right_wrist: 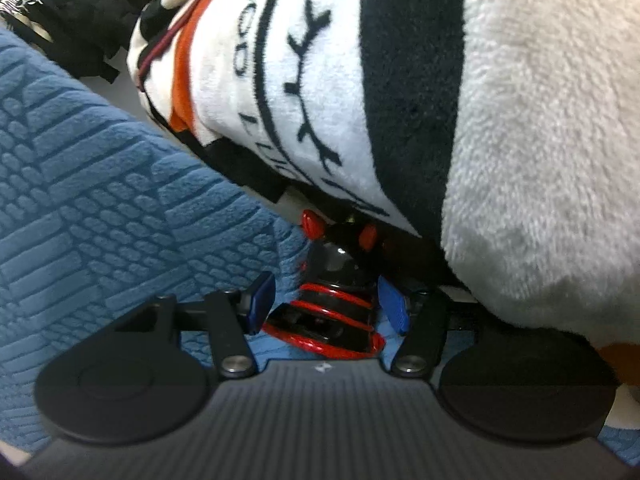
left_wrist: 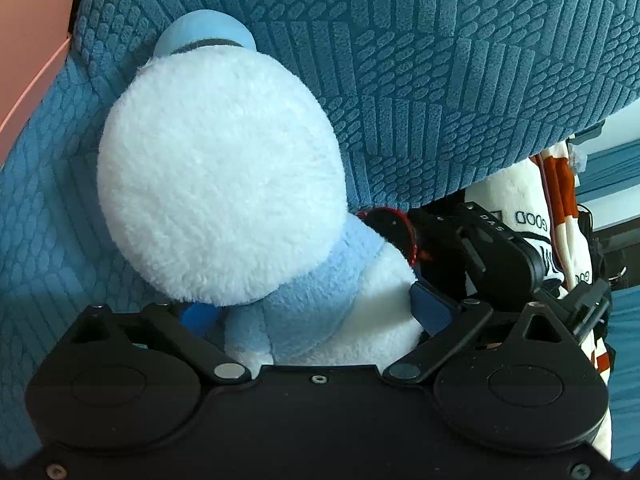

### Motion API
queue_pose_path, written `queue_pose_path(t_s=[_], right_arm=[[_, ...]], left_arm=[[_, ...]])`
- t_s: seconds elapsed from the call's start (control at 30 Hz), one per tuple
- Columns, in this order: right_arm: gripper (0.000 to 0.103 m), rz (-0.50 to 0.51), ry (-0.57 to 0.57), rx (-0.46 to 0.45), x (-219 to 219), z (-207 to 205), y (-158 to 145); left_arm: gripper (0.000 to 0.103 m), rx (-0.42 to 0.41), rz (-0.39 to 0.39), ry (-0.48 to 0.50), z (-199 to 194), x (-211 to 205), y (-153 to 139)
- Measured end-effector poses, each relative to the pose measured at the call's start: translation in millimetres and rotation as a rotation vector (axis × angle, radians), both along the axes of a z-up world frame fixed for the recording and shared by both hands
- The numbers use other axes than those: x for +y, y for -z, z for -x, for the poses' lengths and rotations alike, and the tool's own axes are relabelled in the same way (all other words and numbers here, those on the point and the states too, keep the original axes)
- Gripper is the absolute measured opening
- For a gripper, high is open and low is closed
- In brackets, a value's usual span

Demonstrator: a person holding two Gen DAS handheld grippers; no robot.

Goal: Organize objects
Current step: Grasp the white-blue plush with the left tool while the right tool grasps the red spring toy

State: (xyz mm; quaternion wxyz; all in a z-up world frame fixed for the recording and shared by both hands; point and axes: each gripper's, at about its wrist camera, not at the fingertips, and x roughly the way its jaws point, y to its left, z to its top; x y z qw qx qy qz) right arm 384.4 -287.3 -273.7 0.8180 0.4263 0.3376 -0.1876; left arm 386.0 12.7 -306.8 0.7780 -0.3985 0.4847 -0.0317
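Observation:
A white and light-blue plush toy (left_wrist: 224, 184) fills the left wrist view, leaning against the blue sofa back (left_wrist: 440, 60). My left gripper (left_wrist: 316, 316) is shut on its light-blue and white body, a blue pad (left_wrist: 430, 308) pressed into each side. In the right wrist view a black toy with red rings (right_wrist: 332, 304) lies on the sofa seat (right_wrist: 100, 200) between my right gripper's (right_wrist: 326, 304) blue pads (right_wrist: 394, 306); the jaws stand apart around it. A large grey, white and black plush (right_wrist: 520, 160) looms above it. The right gripper body (left_wrist: 496, 264) shows in the left wrist view.
A white, orange and black printed plush (left_wrist: 548, 232) sits to the right of the sofa cushion. Dark clothing (right_wrist: 76, 12) hangs at the far left of the right wrist view. A pink wall (left_wrist: 28, 40) borders the sofa on the left.

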Motion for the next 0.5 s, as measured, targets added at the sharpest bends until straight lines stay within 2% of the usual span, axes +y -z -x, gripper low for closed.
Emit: queue_pose_path(t_s=[0.2,0.37,0.43,0.5], right_arm=[[0.057,0.029,0.009,0.045,-3.2,-3.9,8.8],[0.057,0.024,-0.003,0.041,-5.6,-1.4,10.6],[0.056,0.028,-0.023,0.041,-6.1,0.4,10.3],[0.056,0.023,-0.048,0.041,-6.3,2.9,8.6]], left_arm=[[0.084,-0.015,-0.015,0.01,3.9,1.7,-4.7],[0.076,-0.035,-0.065,0.042,10.8,1.7,-15.8],[0.07,-0.051,-0.083,0.061,15.3,3.7,-21.9],[0.052,-0.073,-0.098,0.074,19.1,5.6,-28.2]])
